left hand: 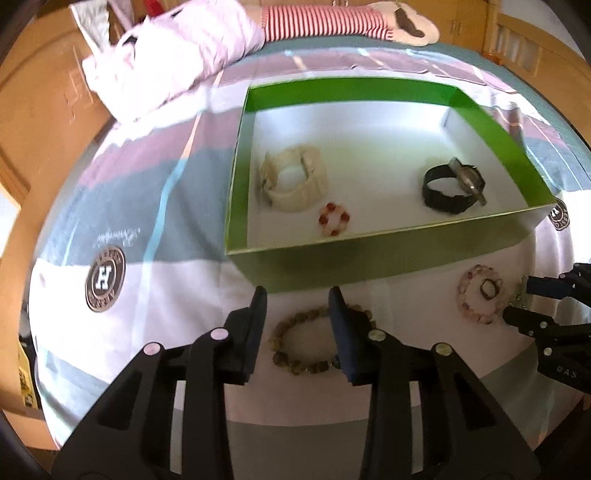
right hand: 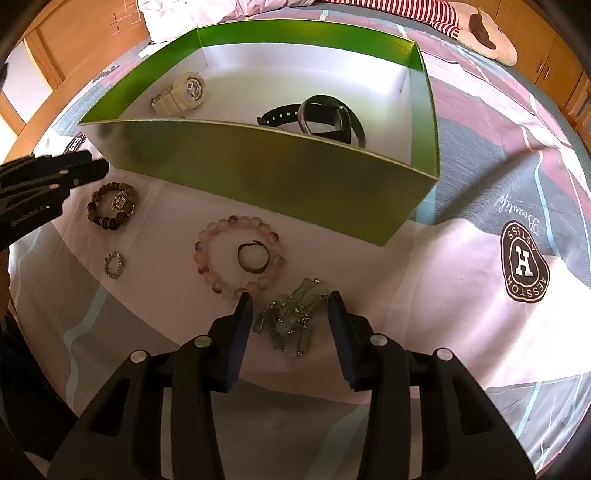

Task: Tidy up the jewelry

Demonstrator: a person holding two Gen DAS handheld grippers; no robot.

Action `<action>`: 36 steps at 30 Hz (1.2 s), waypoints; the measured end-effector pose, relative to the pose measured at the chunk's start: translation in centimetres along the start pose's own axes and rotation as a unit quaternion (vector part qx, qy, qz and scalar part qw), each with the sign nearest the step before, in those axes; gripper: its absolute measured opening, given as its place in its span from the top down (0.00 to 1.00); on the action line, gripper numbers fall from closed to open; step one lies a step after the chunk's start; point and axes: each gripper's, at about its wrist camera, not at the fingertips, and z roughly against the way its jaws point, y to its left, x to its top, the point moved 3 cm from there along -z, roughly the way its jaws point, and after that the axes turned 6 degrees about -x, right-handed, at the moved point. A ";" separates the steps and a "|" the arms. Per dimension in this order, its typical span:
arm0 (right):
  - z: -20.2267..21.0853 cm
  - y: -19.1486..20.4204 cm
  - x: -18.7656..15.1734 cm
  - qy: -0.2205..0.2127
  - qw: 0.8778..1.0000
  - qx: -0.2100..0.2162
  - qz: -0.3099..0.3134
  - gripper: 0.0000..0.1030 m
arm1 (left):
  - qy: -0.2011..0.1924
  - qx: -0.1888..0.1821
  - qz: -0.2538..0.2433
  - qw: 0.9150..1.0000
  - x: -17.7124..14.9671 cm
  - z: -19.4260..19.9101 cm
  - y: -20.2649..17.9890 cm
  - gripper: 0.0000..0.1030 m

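A green box [left hand: 314, 264] [right hand: 258, 177] with a white floor sits on the bed. Inside lie a cream watch [left hand: 293, 177] [right hand: 181, 92], a black watch [left hand: 452, 184] [right hand: 317, 118] and a small red-and-white bead ring [left hand: 334, 218]. My left gripper [left hand: 297, 295] [right hand: 92, 162] is open above a brown bead bracelet [left hand: 291, 347] [right hand: 110, 205]. My right gripper [right hand: 290, 297] [left hand: 517, 299] is open around a pale green stone bracelet [right hand: 291, 321]. A pink bead bracelet [left hand: 480, 295] [right hand: 240, 254] encircles a small dark ring [right hand: 253, 256]. A small beaded ring [right hand: 113, 264] lies to the left.
The bedspread [right hand: 480, 325] is pink, grey and white with round logo patches [left hand: 105, 278]. A crumpled pale quilt [left hand: 177, 48] and a striped plush toy [left hand: 332, 18] lie behind the box. Wooden furniture [left hand: 37, 92] surrounds the bed.
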 end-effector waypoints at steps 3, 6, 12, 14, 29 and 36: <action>0.0 0.1 0.0 -0.001 1.000 -0.002 0.001 0.59 | -0.002 0.002 -0.006 1.000 0.0 -0.1 -0.2 0.65; -0.1 0.2 -0.1 -0.003 1.000 -0.004 0.004 0.59 | -0.001 0.004 -0.008 1.000 -0.2 0.0 0.1 0.65; 0.2 0.7 0.0 -0.014 1.000 -0.010 0.013 0.59 | 0.002 0.001 -0.010 1.000 -0.3 -0.2 0.1 0.62; 0.4 0.8 0.1 -0.018 1.000 -0.008 0.016 0.59 | 0.004 -0.001 -0.009 1.000 -0.4 -0.2 0.0 0.61; 0.6 1.1 0.1 -0.025 0.999 -0.017 0.023 0.59 | 0.013 -0.006 -0.003 1.000 -0.5 -0.6 0.1 0.53; 0.5 1.0 0.1 -0.025 0.999 -0.017 0.024 0.59 | 0.019 -0.011 0.004 1.000 -0.6 -0.8 0.3 0.50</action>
